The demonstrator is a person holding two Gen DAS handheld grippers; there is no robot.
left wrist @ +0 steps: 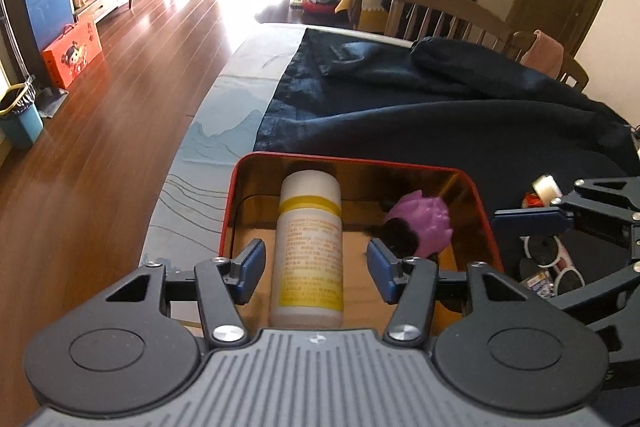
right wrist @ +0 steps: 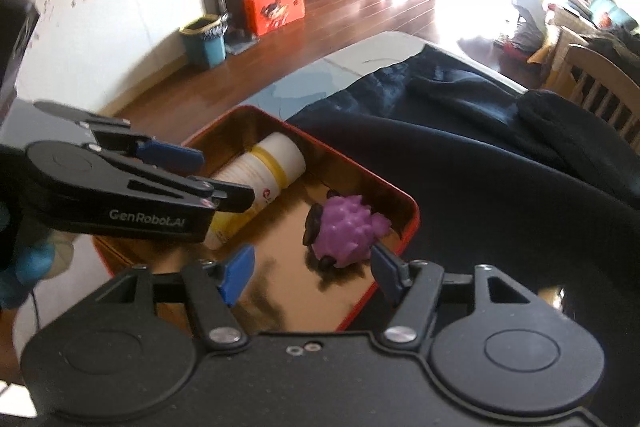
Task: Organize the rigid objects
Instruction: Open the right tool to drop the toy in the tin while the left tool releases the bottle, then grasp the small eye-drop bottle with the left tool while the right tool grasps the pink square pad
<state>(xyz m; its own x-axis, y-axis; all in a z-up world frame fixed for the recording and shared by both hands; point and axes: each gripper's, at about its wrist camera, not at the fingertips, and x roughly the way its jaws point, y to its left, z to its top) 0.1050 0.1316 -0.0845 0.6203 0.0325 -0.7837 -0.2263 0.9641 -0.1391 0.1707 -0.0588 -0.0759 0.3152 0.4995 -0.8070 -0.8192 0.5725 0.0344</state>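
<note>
A red-rimmed tin with a shiny gold inside sits on the table. In it lie a white bottle with yellow bands, on its side, and a purple spiky toy. My left gripper is open over the tin, its pads either side of the bottle without touching. In the right wrist view the tin holds the bottle and the toy. My right gripper is open and empty just above the tin, near the toy. The left gripper shows there from the side.
A dark blue cloth covers much of the table. Small items, including white round frames, lie to the right of the tin. A wooden chair stands behind the table. The table edge drops to a wooden floor on the left.
</note>
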